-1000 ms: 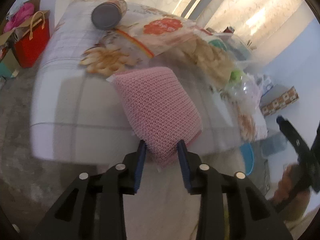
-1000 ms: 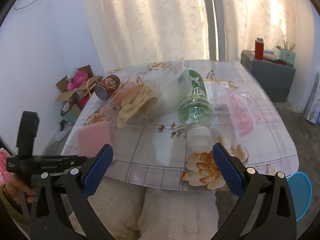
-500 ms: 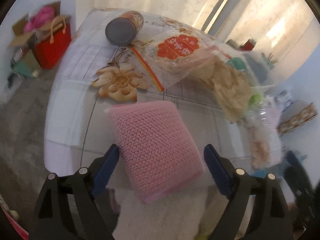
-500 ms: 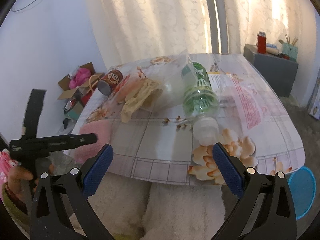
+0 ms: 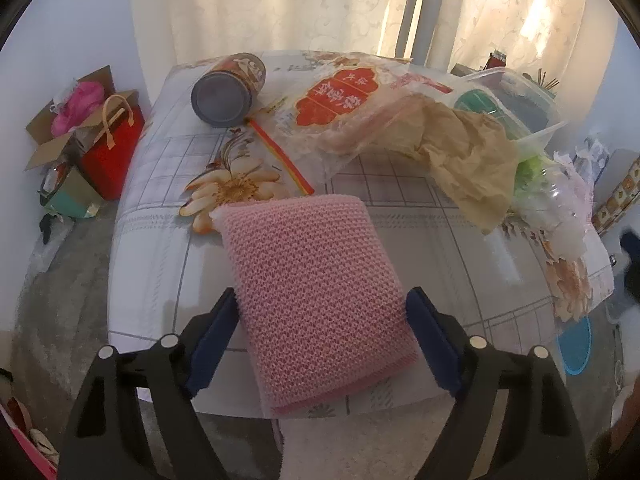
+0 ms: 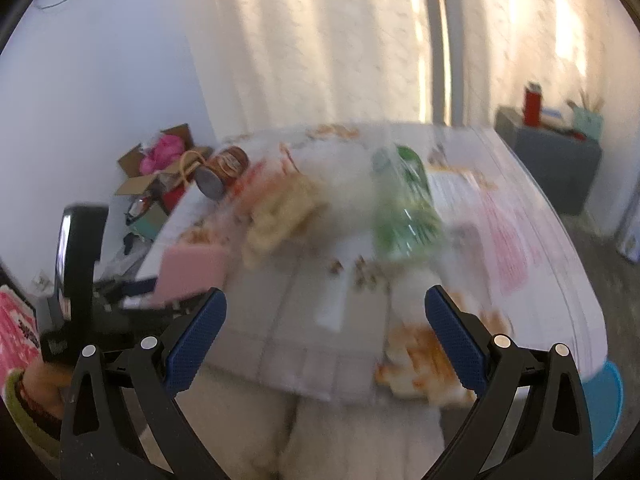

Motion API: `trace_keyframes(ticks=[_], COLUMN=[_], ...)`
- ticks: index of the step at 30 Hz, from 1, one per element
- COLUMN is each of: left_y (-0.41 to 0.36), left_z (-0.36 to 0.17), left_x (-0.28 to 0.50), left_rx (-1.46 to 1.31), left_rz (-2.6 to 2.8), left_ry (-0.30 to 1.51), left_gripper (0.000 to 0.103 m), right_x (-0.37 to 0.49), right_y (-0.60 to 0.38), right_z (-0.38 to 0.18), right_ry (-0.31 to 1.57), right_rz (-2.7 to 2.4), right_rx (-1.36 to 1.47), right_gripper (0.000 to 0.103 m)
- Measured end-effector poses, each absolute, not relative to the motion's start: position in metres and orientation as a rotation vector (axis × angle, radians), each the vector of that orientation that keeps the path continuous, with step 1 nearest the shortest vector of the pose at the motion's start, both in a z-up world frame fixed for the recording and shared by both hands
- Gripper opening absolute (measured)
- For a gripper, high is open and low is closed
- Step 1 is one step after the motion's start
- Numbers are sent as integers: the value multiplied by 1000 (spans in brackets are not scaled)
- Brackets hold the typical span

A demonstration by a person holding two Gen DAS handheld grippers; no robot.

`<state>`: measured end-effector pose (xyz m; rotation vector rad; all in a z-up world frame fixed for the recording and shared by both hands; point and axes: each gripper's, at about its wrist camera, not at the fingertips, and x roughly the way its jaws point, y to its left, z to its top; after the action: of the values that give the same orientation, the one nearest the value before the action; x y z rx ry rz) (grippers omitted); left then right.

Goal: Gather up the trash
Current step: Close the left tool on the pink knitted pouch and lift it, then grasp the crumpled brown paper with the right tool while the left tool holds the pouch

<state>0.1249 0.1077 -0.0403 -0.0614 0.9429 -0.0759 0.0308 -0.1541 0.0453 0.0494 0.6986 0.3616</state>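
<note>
Your left gripper (image 5: pixel 322 332) sits at the near edge of the table (image 5: pixel 160 248), jaws closing a little from wide, with the pink sponge (image 5: pixel 316 280) lying flat between the pads; the pads flank it without squeezing. Your right gripper (image 6: pixel 325 334) hangs spread and empty above the near edge, its view blurred. The trash lies farther off: a can (image 5: pixel 228 90) on its side at the far left, a printed bag (image 5: pixel 344 104) and crumpled paper (image 5: pixel 468 156) mid-table, a green bottle (image 6: pixel 404 208) to the right. The step looks like setting the sponge aside before picking trash. Next, back the left gripper clear of the sponge, then reach for the nearest piece, probably the paper or bag, and close on a firm fold.
</note>
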Motion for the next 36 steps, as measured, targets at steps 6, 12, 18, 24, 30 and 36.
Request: trace_keyframes(ticks=[6,12,18,24,30,36], left_y=[116,118,122,123,122,119], left_z=[-43,-44,-46,-47,-47,-45], left_x=[112,109,108,108,109,109], left_rx=[-96,-118,-135,-150,-149,-146], left_rz=[-108,-131,-145,-148,-140,-117], left_ry=[920,902,895,893,895,894], left_gripper=[80,79,79,79,79,79], right_x=[71,107,126,131,110,85], right_y=[-132,-119,-108,-107,-118,-135], right_z=[47,17,7,4,18,47], right_ry=[761,919,929,947,907,813], right_rz=[479,439,404,406,432,424], right_rx=[154,294,300,340,319,275], right_gripper=[89,74,62,24,5,2])
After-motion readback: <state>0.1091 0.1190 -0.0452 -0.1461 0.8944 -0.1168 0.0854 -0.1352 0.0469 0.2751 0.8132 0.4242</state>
